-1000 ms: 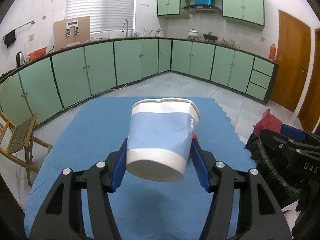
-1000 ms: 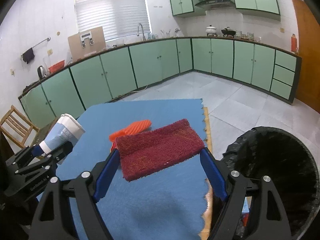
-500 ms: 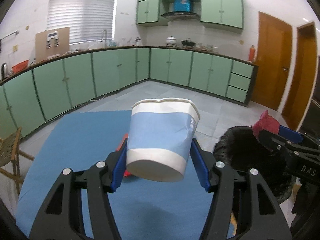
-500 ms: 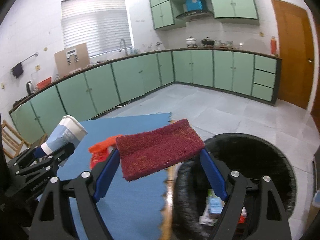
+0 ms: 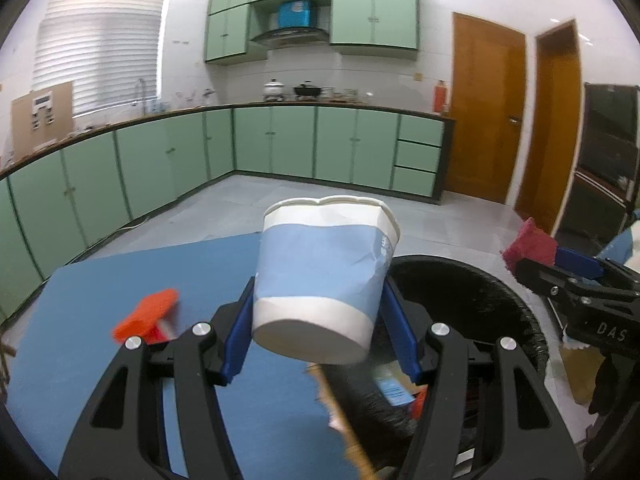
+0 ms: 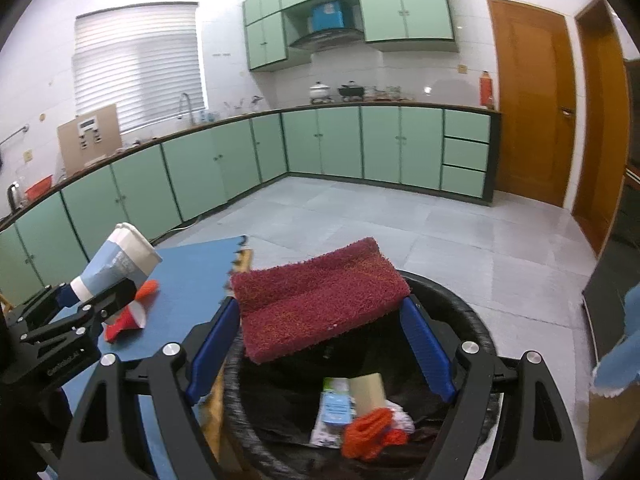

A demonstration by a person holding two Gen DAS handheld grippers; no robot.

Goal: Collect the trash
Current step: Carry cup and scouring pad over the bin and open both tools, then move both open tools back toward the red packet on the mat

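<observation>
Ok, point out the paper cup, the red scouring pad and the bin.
paper cup [image 5: 320, 272], left wrist view, blue side wall
red scouring pad [image 6: 320, 300], right wrist view, top face
bin [image 6: 476, 328], right wrist view, black rim

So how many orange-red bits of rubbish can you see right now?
2: one orange-red wrapper lying on the blue mat, another orange-red piece inside the black bin. More may be hidden deeper inside.

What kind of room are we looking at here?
Most likely a home kitchen: green cabinets run along the walls, pots sit on a stove under a range hood, and a sink tap stands by the window.
</observation>
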